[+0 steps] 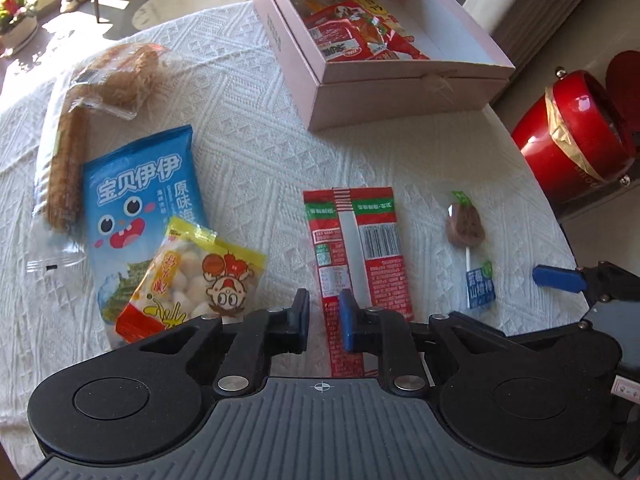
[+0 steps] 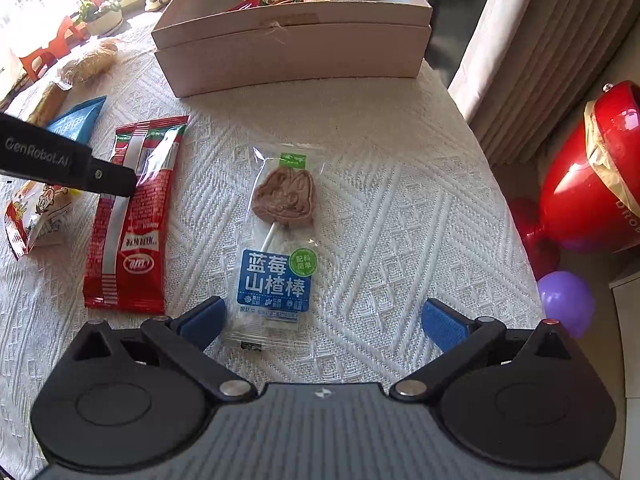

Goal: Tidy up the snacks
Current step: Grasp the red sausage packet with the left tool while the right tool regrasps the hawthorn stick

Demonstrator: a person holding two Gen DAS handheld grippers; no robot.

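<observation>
Meanwhile the left gripper's [image 1: 324, 312] fingers pinch the red packet [image 1: 356, 252], while the right gripper's [image 2: 322, 320] fingers gape around the lollipop [image 2: 280, 240].

Left wrist view looked steeply down over own fingers, close above white tablecloth [image 1: 248, 168], facing pink box [image 1: 304, 80] at far edge. Right wrist view sat alongside to its right, same steep tilt, equally near. Both shared red packet [image 1: 356, 248] [image 2: 132, 216], lollipop [image 1: 466, 228] [image 2: 286, 200], box [image 2: 288, 56], red appliance [image 1: 576, 128] [image 2: 592, 172].
</observation>
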